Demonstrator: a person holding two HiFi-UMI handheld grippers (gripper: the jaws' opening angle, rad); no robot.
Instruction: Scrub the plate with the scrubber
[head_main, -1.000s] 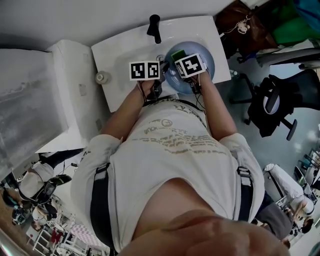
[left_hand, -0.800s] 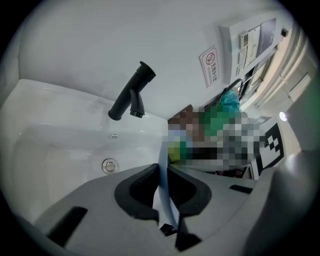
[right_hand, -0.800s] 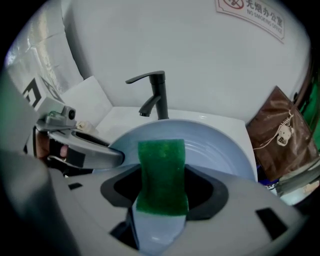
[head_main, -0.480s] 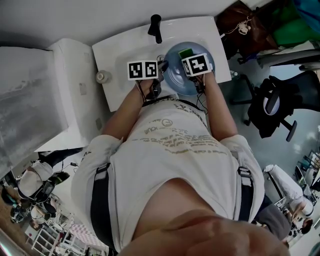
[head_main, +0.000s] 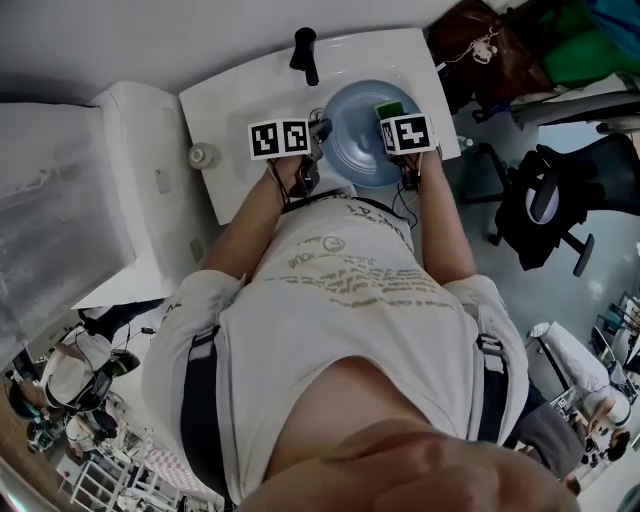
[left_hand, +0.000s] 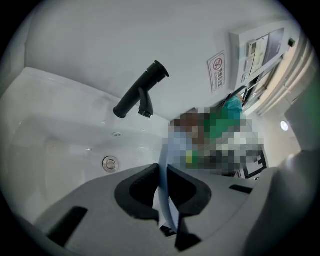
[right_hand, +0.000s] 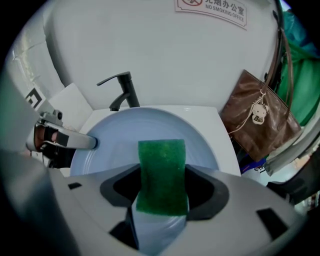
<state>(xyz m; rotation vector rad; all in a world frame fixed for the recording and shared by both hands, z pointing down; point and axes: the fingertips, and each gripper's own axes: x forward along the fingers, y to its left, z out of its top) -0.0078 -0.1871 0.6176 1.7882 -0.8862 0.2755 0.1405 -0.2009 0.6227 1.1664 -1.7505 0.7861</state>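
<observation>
The left gripper (left_hand: 162, 172) is pinching the plate's (right_hand: 120, 135) left rim, while the right gripper (right_hand: 162, 172) is squeezing the scrubber (right_hand: 161, 155) over its right side.

Both forearms reach toward the upper centre of the frame, bare below short sleeves. Left forearm (head_main: 248, 228) angles up and right; right forearm (head_main: 437, 222) runs nearly straight up. Left gripper (head_main: 318, 128): jaws almost together, pinching the plate (left_hand: 163, 185) rim edge-on. Right gripper (head_main: 392, 110), just to its right: jaws clamped on the green scrubber (right_hand: 161, 172).
</observation>
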